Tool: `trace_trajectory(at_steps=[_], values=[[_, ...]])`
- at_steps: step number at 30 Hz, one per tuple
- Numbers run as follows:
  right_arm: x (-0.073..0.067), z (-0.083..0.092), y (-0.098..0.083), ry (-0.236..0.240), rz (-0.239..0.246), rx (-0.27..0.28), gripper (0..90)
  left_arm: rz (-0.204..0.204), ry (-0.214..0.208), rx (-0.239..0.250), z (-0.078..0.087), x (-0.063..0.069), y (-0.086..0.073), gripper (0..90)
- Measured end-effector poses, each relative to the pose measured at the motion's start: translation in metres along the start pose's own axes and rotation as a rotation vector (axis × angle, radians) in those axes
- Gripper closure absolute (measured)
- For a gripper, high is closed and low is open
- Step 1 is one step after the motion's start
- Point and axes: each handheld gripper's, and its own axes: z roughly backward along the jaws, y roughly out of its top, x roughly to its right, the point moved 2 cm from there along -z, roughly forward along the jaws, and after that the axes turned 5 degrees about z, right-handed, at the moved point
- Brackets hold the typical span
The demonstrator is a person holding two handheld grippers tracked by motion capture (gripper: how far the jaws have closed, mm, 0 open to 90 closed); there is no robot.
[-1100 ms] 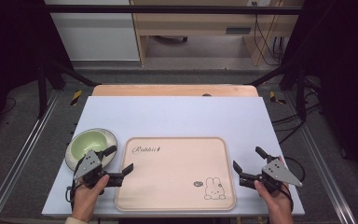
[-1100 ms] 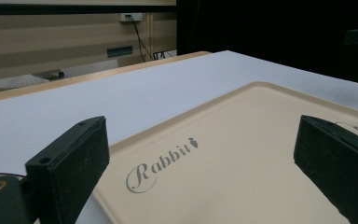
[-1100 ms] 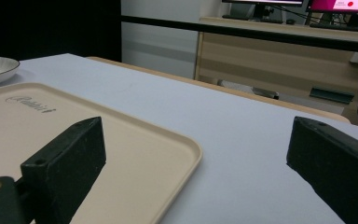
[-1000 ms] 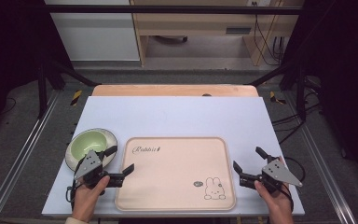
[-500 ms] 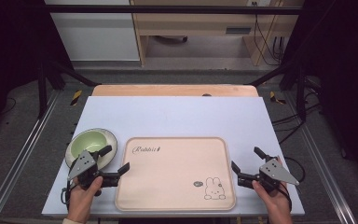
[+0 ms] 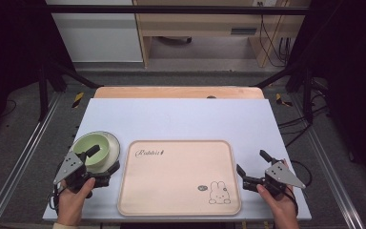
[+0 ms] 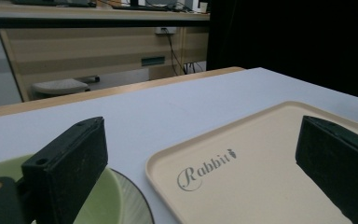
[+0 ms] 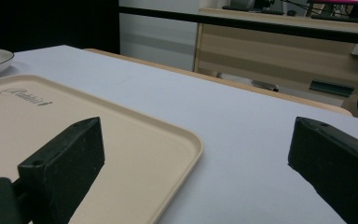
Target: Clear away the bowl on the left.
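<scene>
The left gripper (image 6: 101,164) is held wide open over the near rim of the green bowl (image 6: 93,147), just left of the tray (image 6: 178,177); the right gripper (image 6: 253,164) is spread wide at the tray's right edge.

Beyond the table's (image 6: 181,119) far edge, a wooden desk (image 6: 205,19), white cabinet (image 6: 100,38) left, cables (image 6: 271,43) right
</scene>
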Motion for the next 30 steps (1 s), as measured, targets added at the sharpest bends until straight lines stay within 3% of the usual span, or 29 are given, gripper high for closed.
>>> trace_trajectory(at_steps=[1, 7, 10, 19, 27, 30], values=[[-0.001, 0.000, 0.000, 0.003, 0.002, -0.003, 3.7, -0.009, 0.025, -0.006, 0.003, -0.002, 0.003, 2.3], [-0.002, 0.000, 0.000, 0.005, 0.010, -0.002, 3.7, -0.017, 0.075, -0.008, 0.010, -0.009, 0.009, 3.1], [-0.003, 0.000, 0.000, 0.007, 0.012, -0.008, 3.7, -0.041, 0.109, -0.036, 0.013, -0.016, 0.014, 4.3], [-0.005, 0.000, 0.001, 0.017, 0.018, -0.003, 3.7, -0.014, 0.182, -0.063, 0.020, -0.035, 0.017, 5.1], [-0.007, 0.001, 0.002, 0.022, 0.025, -0.004, 3.7, -0.033, 0.242, -0.180, 0.023, -0.054, 0.019, 5.5], [-0.008, 0.000, 0.002, 0.022, 0.026, -0.006, 3.7, -0.014, 0.249, -0.206, 0.025, -0.063, 0.021, 5.9]])
